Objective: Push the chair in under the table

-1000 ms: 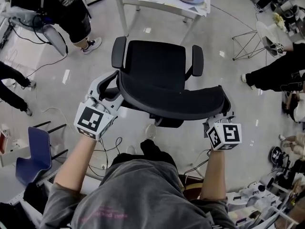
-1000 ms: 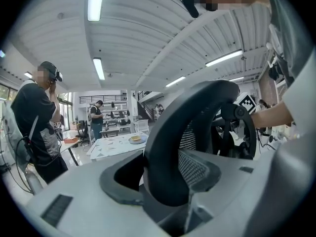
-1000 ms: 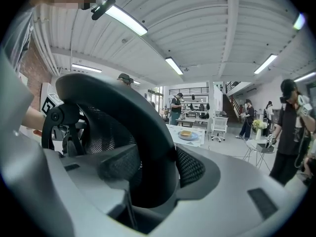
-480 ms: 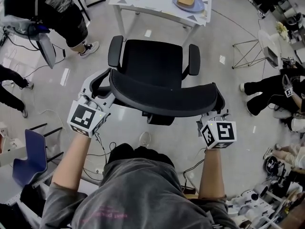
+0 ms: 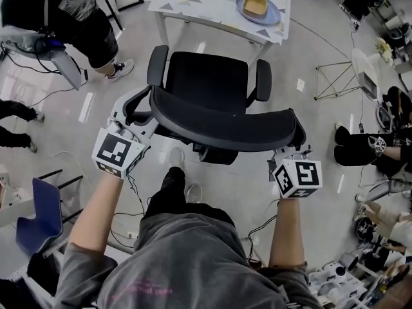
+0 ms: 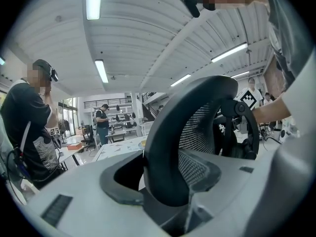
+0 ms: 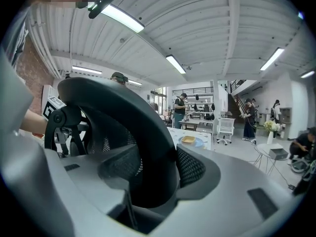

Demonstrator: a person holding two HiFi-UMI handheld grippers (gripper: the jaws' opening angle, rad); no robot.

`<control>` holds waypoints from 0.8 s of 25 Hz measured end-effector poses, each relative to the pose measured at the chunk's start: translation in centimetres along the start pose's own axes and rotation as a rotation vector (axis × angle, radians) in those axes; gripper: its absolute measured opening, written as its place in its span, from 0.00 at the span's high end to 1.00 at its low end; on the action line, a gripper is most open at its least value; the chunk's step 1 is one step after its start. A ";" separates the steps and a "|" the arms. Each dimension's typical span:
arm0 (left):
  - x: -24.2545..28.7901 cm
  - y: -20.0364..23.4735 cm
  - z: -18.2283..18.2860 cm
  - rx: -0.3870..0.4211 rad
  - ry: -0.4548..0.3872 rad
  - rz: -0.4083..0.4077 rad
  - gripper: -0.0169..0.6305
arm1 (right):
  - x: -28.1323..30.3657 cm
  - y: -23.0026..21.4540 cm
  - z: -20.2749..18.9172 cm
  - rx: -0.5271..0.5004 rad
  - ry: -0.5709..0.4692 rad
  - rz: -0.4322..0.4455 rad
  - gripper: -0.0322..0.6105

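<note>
In the head view a black office chair point(image 5: 209, 85) faces a white table point(image 5: 193, 5) with a patterned top, its seat front a short way from the table's edge. My left gripper point(image 5: 138, 116) is shut on the left end of the curved mesh backrest point(image 5: 225, 132). My right gripper point(image 5: 289, 152) is shut on the backrest's right end. In the left gripper view the backrest rim point(image 6: 165, 132) sits between the jaws of the left gripper point(image 6: 170, 204). The right gripper view shows the rim point(image 7: 143, 142) held the same way by the right gripper point(image 7: 148, 201).
A blue plate point(image 5: 258, 8) with a yellow item lies on the table. A person point(image 5: 77, 18) stands at the left, others sit at the right. A blue chair point(image 5: 38, 211) is at the lower left, a wire stand point(image 5: 338, 76) at the right, cables on the floor.
The chair has rolled closer to the table with both grippers still clamped on the backrest. The person holding them has stepped forward, one foot now under the chair's back.
</note>
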State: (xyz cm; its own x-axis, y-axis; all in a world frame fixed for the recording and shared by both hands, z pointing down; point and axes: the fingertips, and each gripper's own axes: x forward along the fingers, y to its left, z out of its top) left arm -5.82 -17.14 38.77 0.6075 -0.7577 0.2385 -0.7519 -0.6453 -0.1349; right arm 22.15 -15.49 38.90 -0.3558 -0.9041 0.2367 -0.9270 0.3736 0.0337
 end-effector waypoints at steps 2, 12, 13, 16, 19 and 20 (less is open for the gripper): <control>0.6 0.9 0.0 -0.003 -0.001 -0.005 0.64 | 1.0 -0.2 0.3 -0.003 0.001 -0.005 0.63; 4.4 5.7 0.6 0.016 -0.019 -0.031 0.64 | 6.3 -0.9 1.8 0.005 -0.009 -0.030 0.63; 4.9 6.3 0.7 0.017 -0.020 -0.031 0.64 | 7.0 -1.0 1.9 0.007 -0.009 -0.032 0.63; 6.2 7.9 0.9 0.021 -0.023 -0.037 0.64 | 8.8 -1.4 2.5 0.011 -0.007 -0.039 0.63; 7.4 9.5 0.9 0.023 -0.020 -0.045 0.64 | 10.7 -1.7 2.9 0.010 -0.006 -0.045 0.63; 7.9 10.1 0.9 0.027 -0.017 -0.045 0.64 | 11.3 -1.7 3.0 0.012 -0.004 -0.049 0.63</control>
State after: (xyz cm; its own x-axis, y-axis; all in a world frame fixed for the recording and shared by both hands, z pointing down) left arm -8.38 -29.70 38.40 0.6454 -0.7290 0.2282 -0.7163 -0.6813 -0.1507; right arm 19.36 -26.93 38.60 -0.3106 -0.9221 0.2309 -0.9446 0.3266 0.0336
